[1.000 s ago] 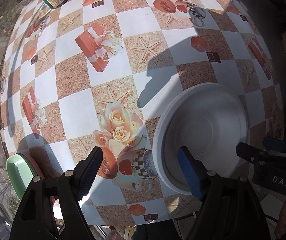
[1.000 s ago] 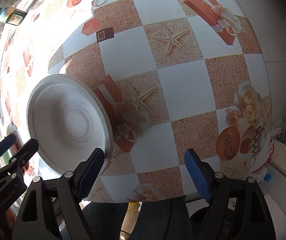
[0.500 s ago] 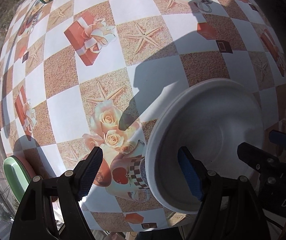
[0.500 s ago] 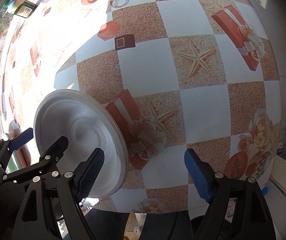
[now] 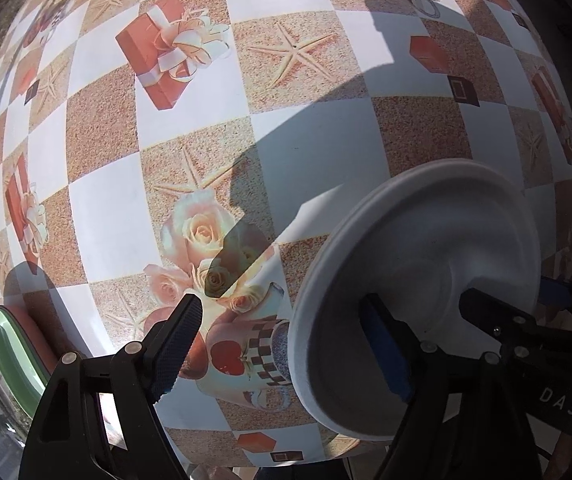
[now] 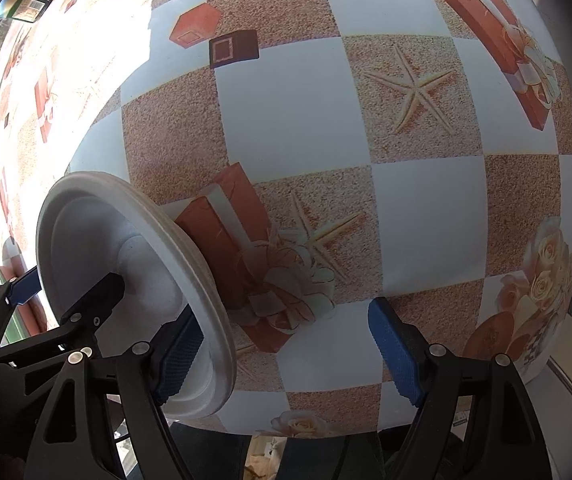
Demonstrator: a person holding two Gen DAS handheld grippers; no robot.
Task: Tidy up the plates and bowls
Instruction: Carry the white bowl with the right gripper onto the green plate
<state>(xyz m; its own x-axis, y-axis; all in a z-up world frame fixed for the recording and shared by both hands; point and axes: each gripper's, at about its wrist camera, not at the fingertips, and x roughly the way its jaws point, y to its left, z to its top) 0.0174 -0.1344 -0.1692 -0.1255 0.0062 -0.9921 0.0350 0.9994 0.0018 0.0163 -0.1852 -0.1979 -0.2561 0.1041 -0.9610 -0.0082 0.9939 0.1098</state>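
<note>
A white plate (image 5: 418, 280) lies near the table's front edge, between my two grippers. My left gripper (image 5: 286, 344) is open; its right finger (image 5: 386, 348) reaches over the plate's inside while its left finger (image 5: 175, 340) stays over the tablecloth, so the plate's left rim lies between the jaws. My right gripper (image 6: 290, 354) is open; its left finger (image 6: 177, 356) is at the plate's (image 6: 125, 280) right rim. Each gripper shows in the other's view at the plate. A green plate (image 5: 9, 352) sits at the table's left front edge.
The table carries a patterned tablecloth (image 5: 294, 152) with checks, starfish and gift boxes. A green-labelled container (image 6: 25, 4) stands at the far side. The table's front edge runs just under both grippers.
Both grippers have closed in on the white plate from either side. The left one's right finger now reaches over the plate and the right one's left finger is at its rim.
</note>
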